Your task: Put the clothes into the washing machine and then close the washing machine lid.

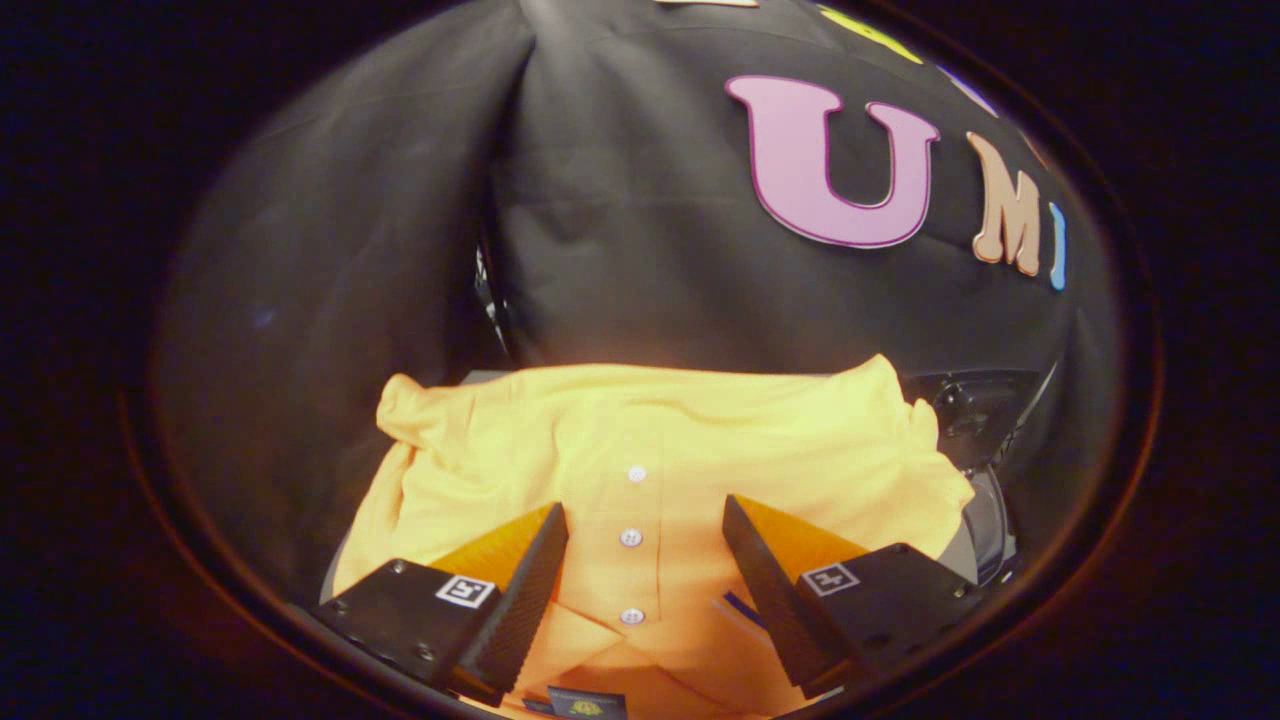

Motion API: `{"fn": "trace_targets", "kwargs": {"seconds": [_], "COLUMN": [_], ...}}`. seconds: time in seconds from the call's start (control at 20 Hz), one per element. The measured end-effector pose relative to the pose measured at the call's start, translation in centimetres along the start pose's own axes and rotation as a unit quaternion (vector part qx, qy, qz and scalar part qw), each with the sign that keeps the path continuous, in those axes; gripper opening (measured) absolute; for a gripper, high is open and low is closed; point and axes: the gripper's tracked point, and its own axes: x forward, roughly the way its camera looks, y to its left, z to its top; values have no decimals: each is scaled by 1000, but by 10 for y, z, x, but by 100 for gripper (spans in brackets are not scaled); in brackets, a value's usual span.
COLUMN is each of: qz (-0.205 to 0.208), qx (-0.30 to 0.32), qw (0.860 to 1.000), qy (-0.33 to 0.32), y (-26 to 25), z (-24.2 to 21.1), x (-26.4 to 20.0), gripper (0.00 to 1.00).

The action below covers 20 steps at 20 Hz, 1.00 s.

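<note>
The tongs [645, 560] stand wide apart above a yellow polo shirt [660, 450], gripping nothing. Their two black fingers [520, 600] angle in from 7 and 5 o'clock, each with a textured inner pad and a small square marker on its top.

The shirt lies spread flat with its front up. Its button placket [631, 540] runs straight down the gap between the fingers, three white buttons showing in a line from 12 toward 6 o'clock. The collar [600, 660] sits at 6 o'clock, nearest the tongs, with a dark label [586, 704] inside it. One sleeve reaches out toward 10 o'clock and the other toward 2 o'clock, and the hem lies beyond the fingers at 12 o'clock.

The shirt covers nearly all of the surface under it; a thin pale grey edge of the table [485, 377] shows just past the sleeve at 11 o'clock. Whether the fingers touch the fabric cannot be told.

Beside the shirt at 3 o'clock is a dark, rounded piece of equipment [975, 410] with a grey curved rim below it; what it is cannot be made out.

Black cloth [620, 220] forms the booth wall behind everything, hanging in soft folds with a vertical seam at 11 o'clock. The lighting is warm and dim.
</note>
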Motion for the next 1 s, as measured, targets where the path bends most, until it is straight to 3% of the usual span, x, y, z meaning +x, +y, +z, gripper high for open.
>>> {"fn": "trace_targets", "kwargs": {"seconds": [0.1,0.15,0.2,0.25,0.4,0.6,0.85,1.0], "qz": [13,21,25,36,54,87,107,126], "qx": [-6,-16,-28,-37,-42,-14,31,73], "qw": [1000,999,999,998,995,994,992,984], "qy": [-7,-21,-33,-46,-74,-60,-64,-107], "y": [4,7,8,11,11,-9,-41,-58], "z": [1,2,1,1,3,-10,-19,4], "x": [1,1,2,0,-8,-26,-52,-73], "gripper": [90,84,69,66,15,3,0,1]}}
